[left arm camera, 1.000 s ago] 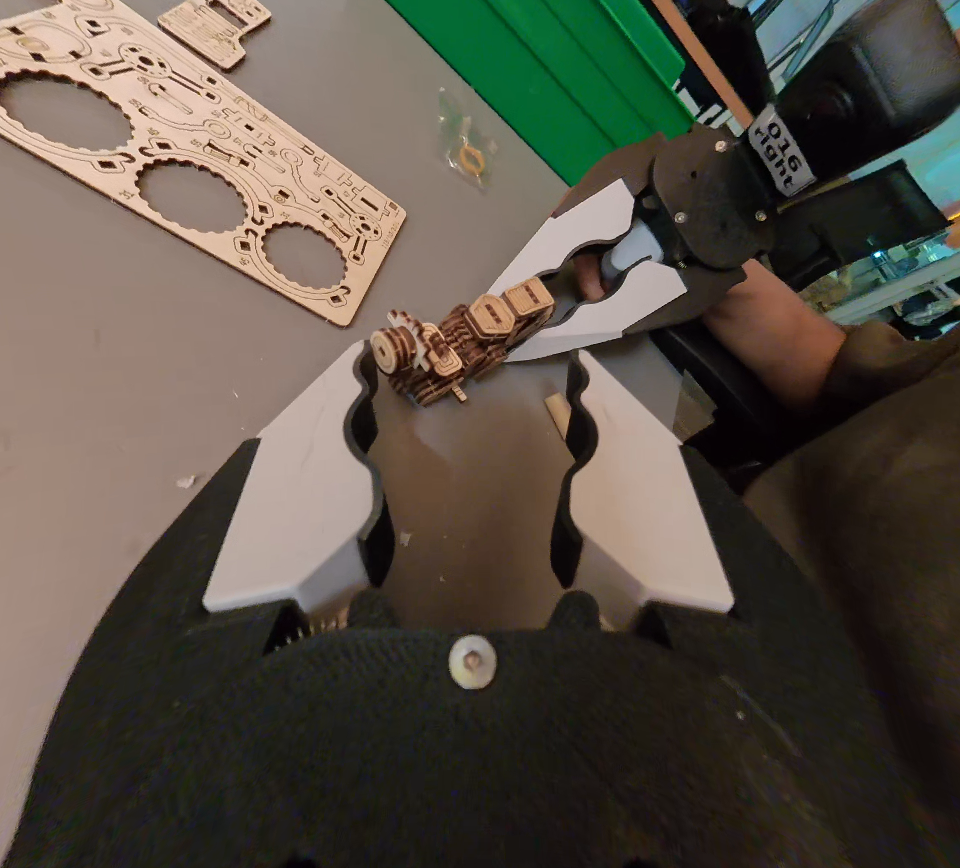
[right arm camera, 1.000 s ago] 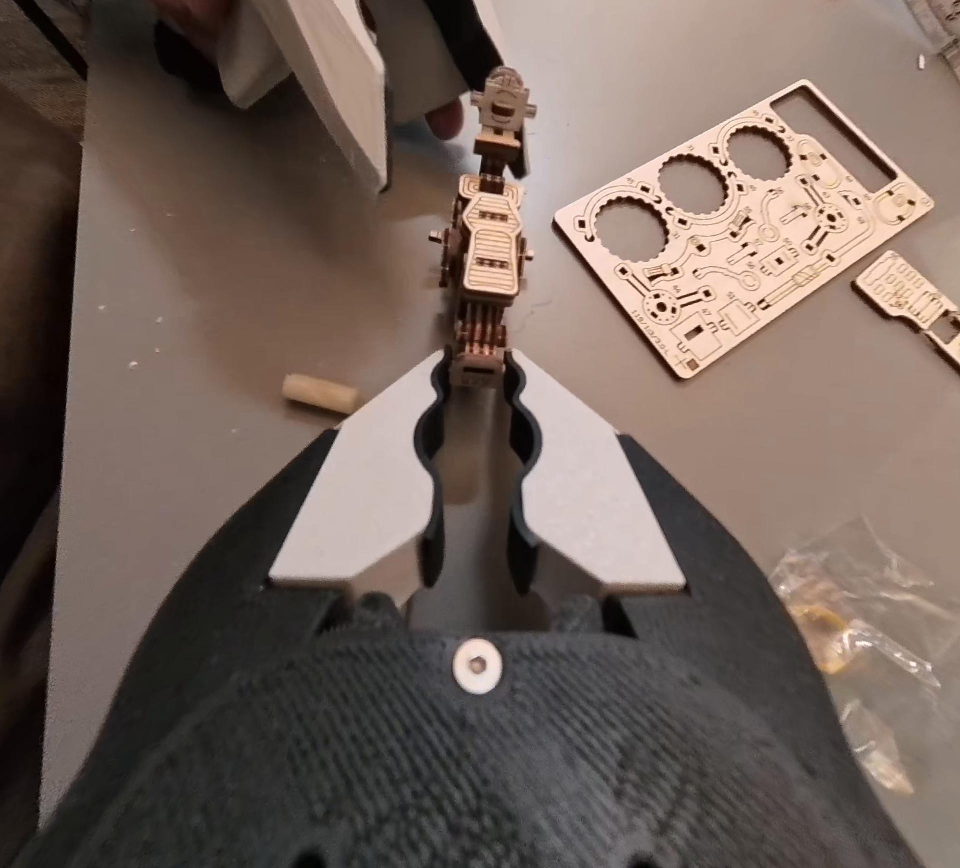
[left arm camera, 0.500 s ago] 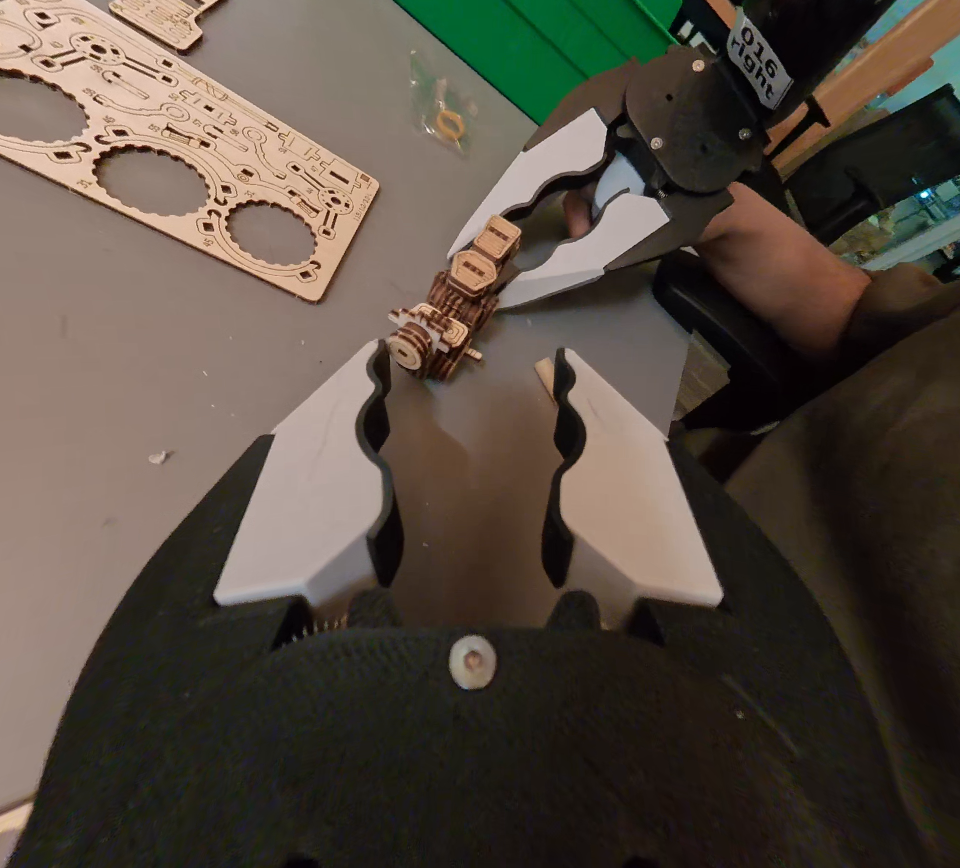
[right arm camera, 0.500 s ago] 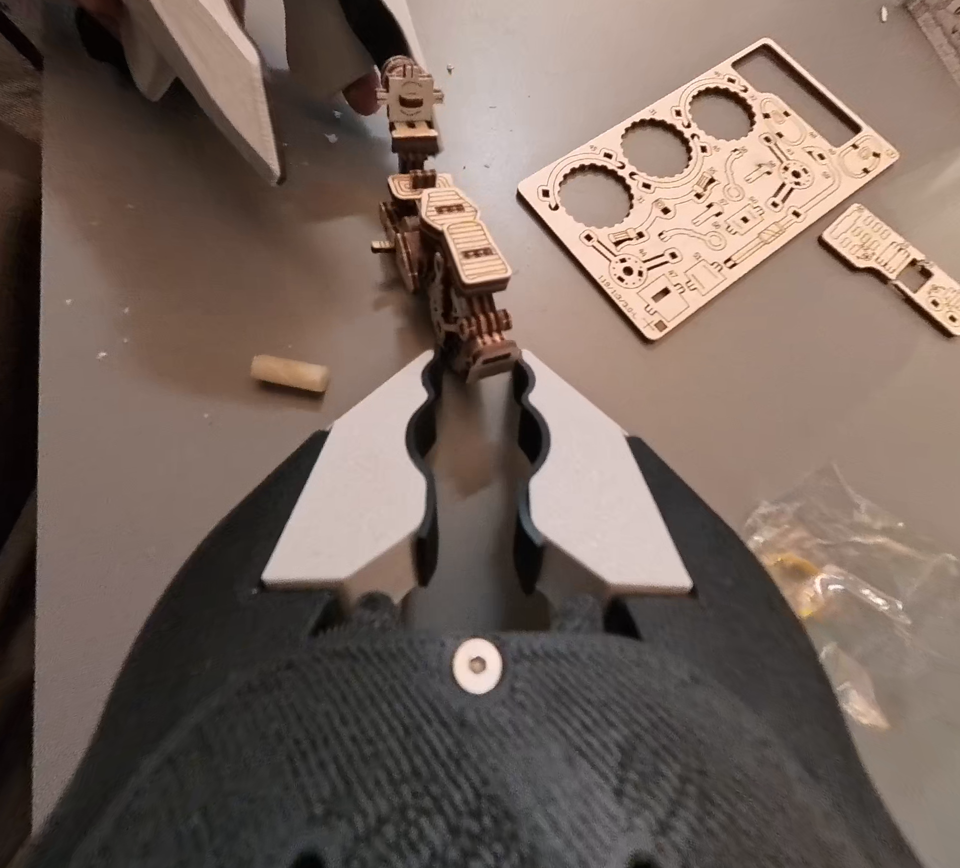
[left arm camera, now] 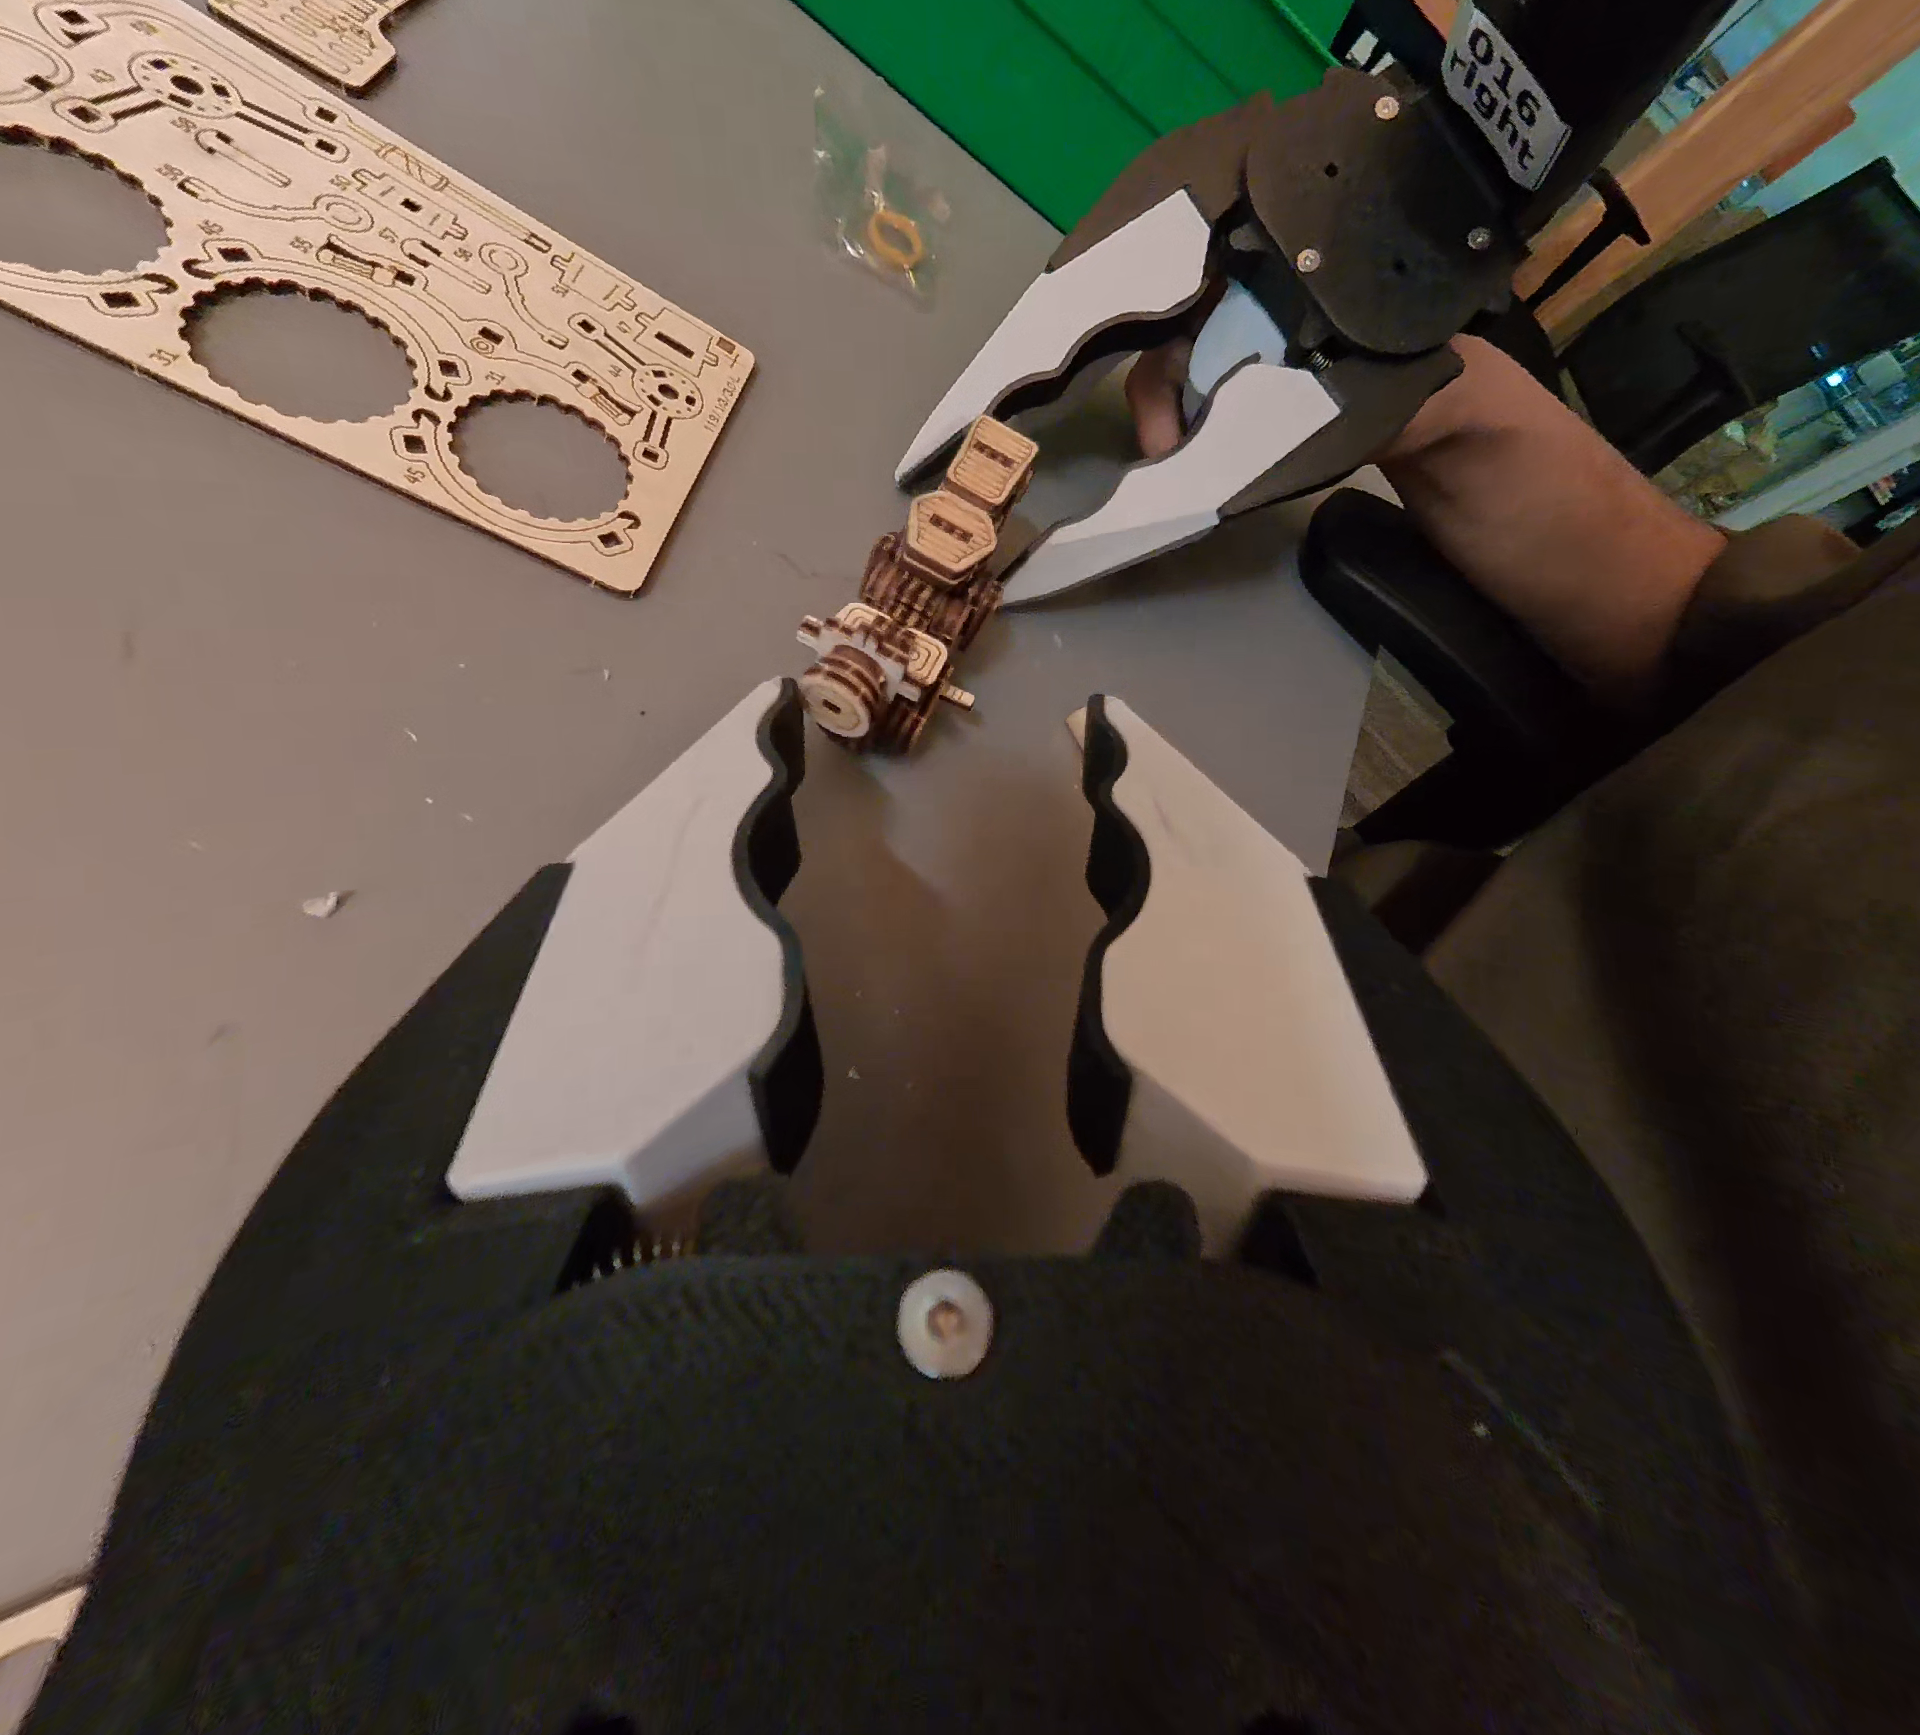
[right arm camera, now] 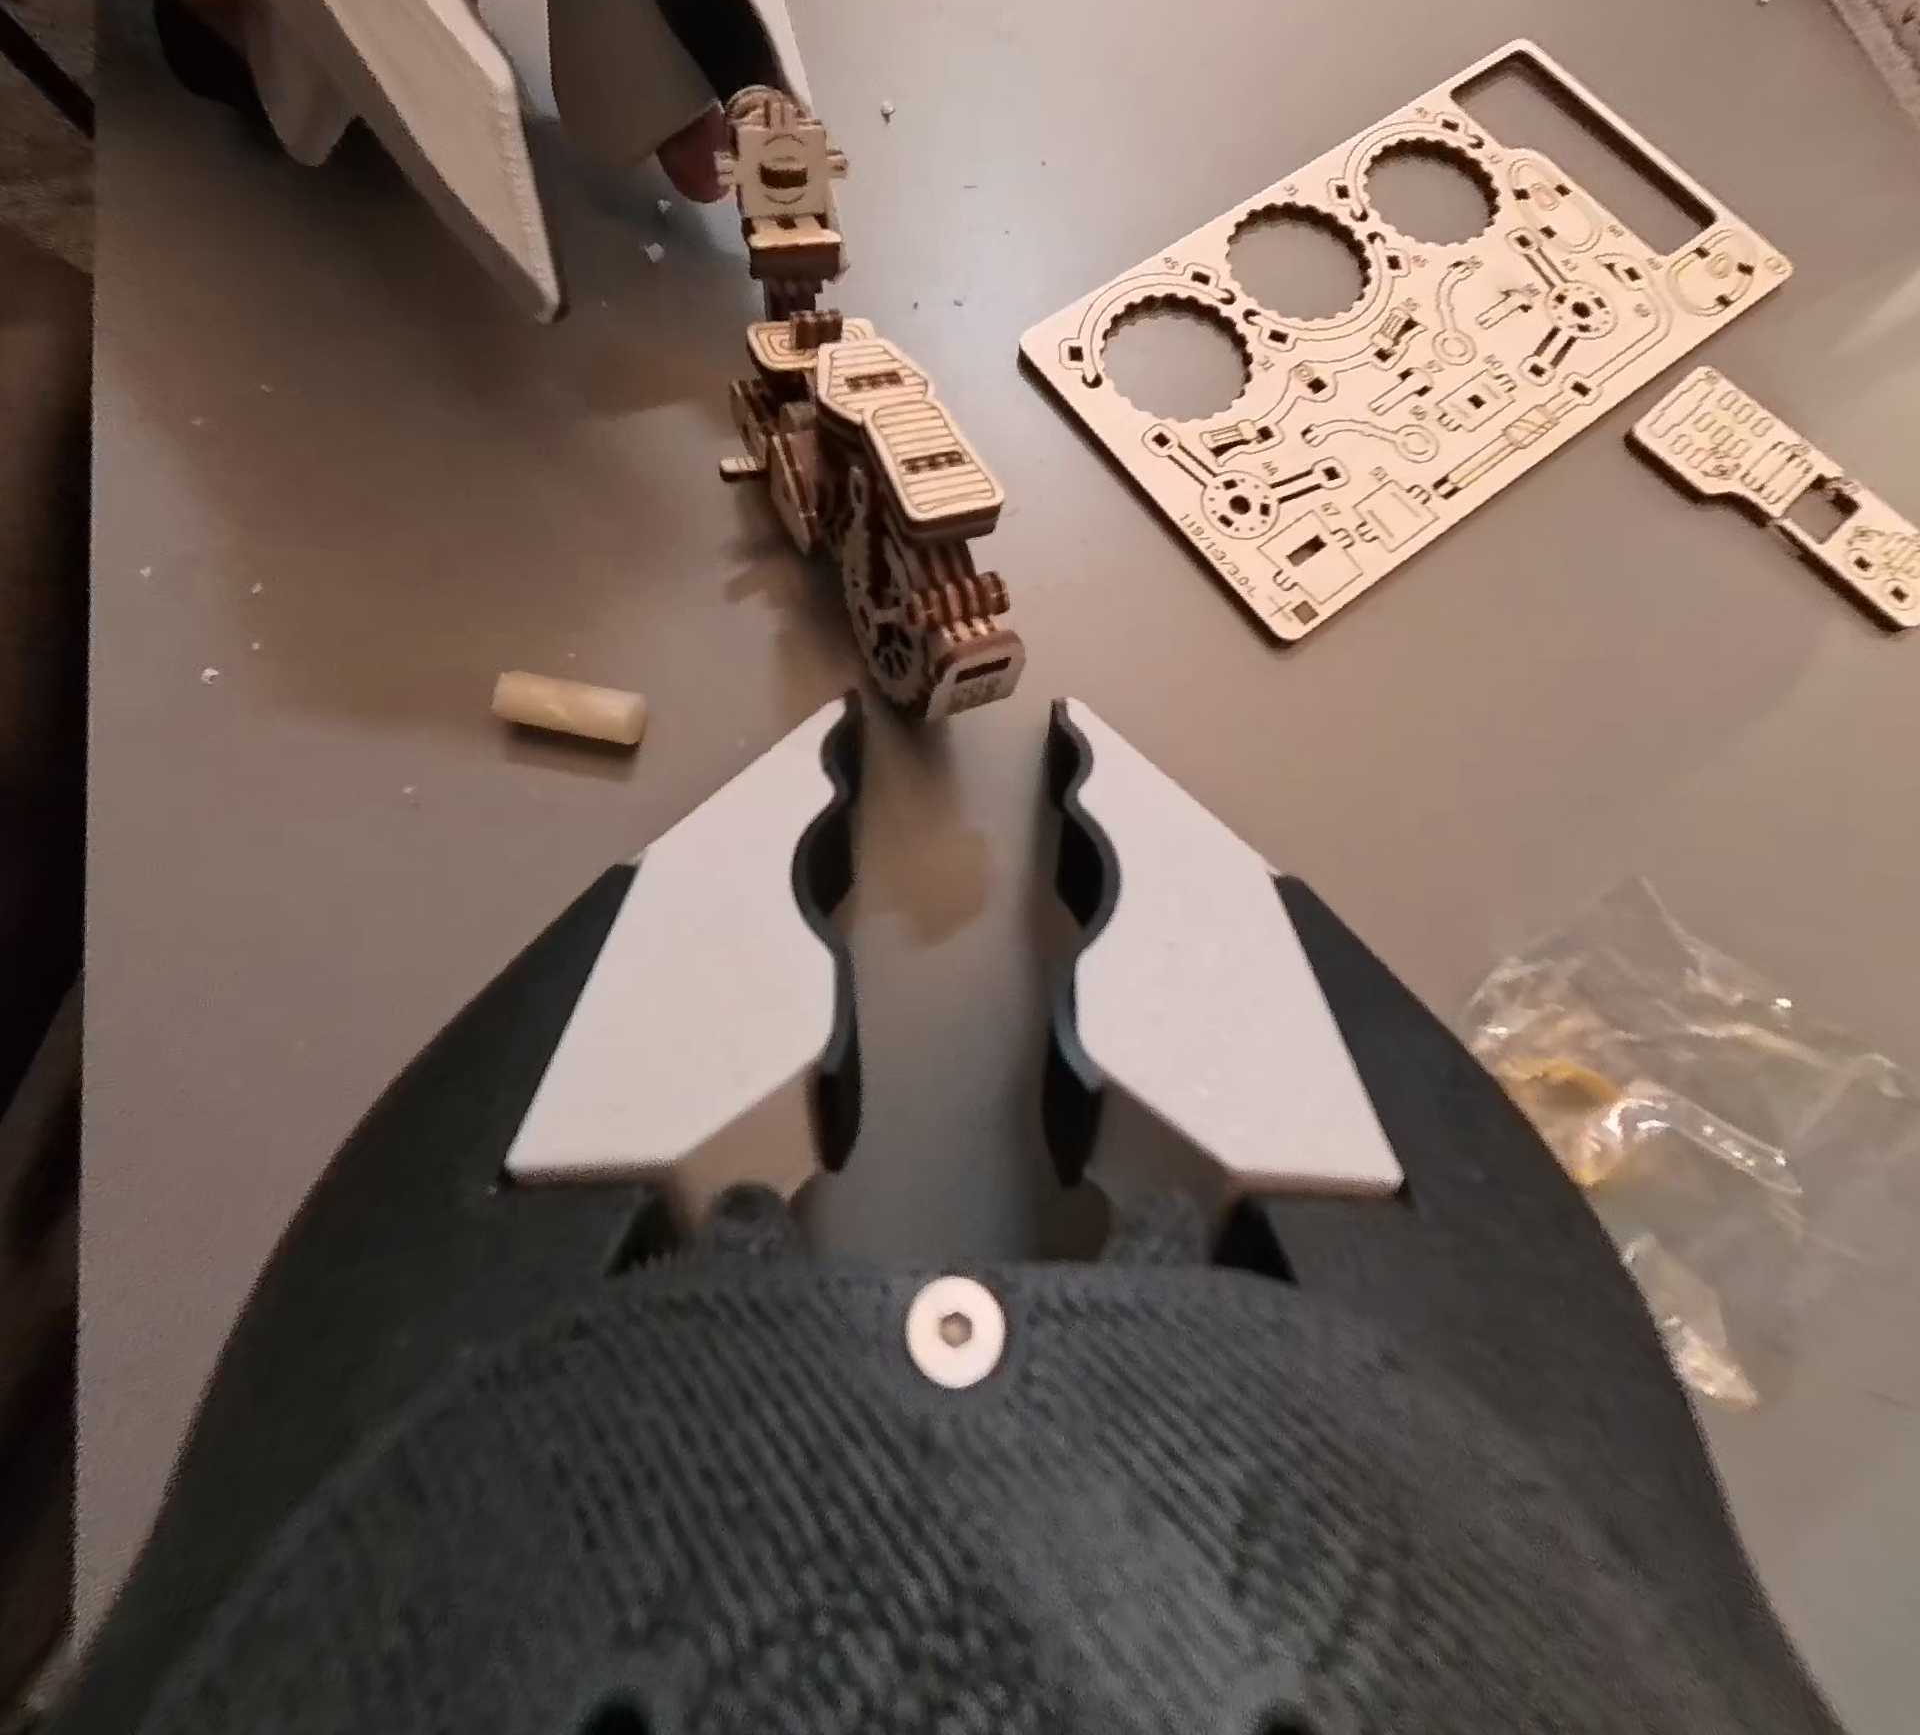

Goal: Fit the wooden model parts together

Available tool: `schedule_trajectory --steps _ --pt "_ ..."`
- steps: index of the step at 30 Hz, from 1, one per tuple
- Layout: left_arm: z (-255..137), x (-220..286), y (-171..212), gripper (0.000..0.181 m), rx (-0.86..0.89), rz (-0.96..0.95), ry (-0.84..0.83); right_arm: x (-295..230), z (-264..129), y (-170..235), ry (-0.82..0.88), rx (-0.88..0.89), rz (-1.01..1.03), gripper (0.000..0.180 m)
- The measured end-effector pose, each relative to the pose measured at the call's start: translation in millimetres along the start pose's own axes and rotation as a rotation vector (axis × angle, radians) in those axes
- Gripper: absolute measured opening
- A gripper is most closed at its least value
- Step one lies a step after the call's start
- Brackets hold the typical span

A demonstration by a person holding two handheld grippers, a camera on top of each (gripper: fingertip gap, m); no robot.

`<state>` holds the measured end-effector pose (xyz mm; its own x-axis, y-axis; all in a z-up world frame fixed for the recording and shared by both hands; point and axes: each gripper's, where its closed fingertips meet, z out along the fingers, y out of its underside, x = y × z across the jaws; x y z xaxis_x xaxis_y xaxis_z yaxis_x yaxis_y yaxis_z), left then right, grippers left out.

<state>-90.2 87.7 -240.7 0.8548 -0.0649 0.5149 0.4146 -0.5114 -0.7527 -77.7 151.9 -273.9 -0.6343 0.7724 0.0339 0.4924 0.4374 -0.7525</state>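
Plywood is what everything here is made of: a small laser-cut wooden model (right arm camera: 873, 480), layered from thin brown-edged plates into something like a miniature motorcycle, sits on the grey table (right arm camera: 312, 542) between the two tools. The right gripper (right arm camera: 951, 714) has its white fingers parted, tips just short of the model's tail end and clamped on nothing; the left gripper (left arm camera: 935, 709) stands wide apart too, one finger (left arm camera: 707, 906) right beside the round front hub. I'd judge the piece very light and stiff yet fragile, with thin tabs and a small peg jutting from its side that could snap under a sideways squeeze. The safest hold looks like the stacked body under the flat seat plates, pressed across the broad faces, not the narrow neck joining the front block. Off to one side lie a punched-out plywood sheet (right arm camera: 1392, 345), a smaller plywood fret (right arm camera: 1787, 501), a pale stubby cylinder (right arm camera: 571, 711) and a crumpled clear bag (right arm camera: 1621, 1124).
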Motion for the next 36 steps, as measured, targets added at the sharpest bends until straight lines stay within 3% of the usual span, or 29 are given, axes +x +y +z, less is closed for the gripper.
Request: schedule_trajectory --steps 15,36 --pt "-3 -4 0 0.05 0.005 0.008 -0.029 -5 -2 1 -0.003 -0.015 -0.022 0.046" --pt "-3 -4 -1 0.043 0.005 0.027 -0.036 -11 -2 -10 -0.003 0.041 -0.082 0.036"
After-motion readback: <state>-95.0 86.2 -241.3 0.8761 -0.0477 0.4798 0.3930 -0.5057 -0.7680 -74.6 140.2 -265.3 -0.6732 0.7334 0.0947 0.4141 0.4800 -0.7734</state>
